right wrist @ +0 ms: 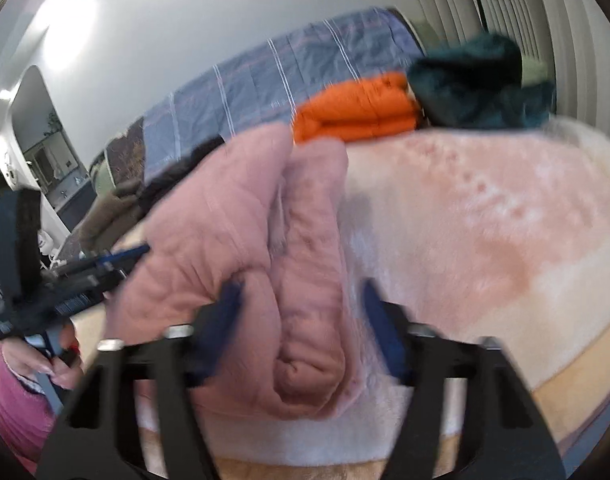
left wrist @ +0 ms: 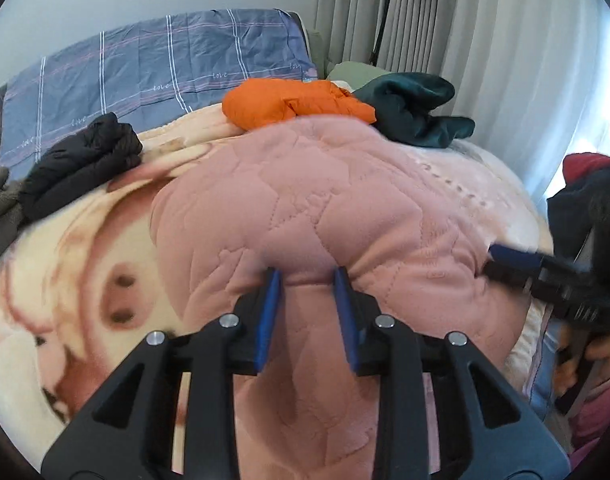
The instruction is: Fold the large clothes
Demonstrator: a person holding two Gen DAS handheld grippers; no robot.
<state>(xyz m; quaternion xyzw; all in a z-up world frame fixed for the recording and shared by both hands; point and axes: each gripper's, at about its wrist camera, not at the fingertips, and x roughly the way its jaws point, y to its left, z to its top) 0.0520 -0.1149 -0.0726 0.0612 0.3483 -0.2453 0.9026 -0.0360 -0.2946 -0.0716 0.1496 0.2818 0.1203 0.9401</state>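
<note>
On the bed, as our left wrist view shows it, the pink quilted garment (left wrist: pixel 305 208) lies bunched over a cream blanket (left wrist: pixel 77 264) printed with a cartoon face. Our left hand-held gripper (left wrist: pixel 307 276) has its blue fingers (left wrist: pixel 269 312) narrowly apart with a fold of the pink fabric bulging between them; the pads seem to press that fold, so we read it as gripped. Toward the far edge of the bed sit an orange garment (left wrist: pixel 289 104) and, just beside it, a dark green garment (left wrist: pixel 417 112). A black garment (left wrist: pixel 81 160) lies near the left edge, with a blue checked sheet (left wrist: pixel 153 72) behind it. At the right edge our right hand-held gripper (left wrist: pixel 517 258) meets the side of the pink garment.

From the right wrist view, which is blurred, the pink quilted garment (right wrist: pixel 233 248) hangs in thick folds near the bed's near edge. Our right hand-held gripper (right wrist: pixel 301 300) has its jaws set moderately wide around a roll of the fabric; whether the pads pinch it we cannot tell. Orange garment (right wrist: pixel 357 108) and dark green garment (right wrist: pixel 477 84) touch at the far edge. Our left hand-held gripper (right wrist: pixel 141 250) reaches the pink garment from the left, held by a hand (right wrist: pixel 45 364) in a pink sleeve (right wrist: pixel 17 412).
</note>
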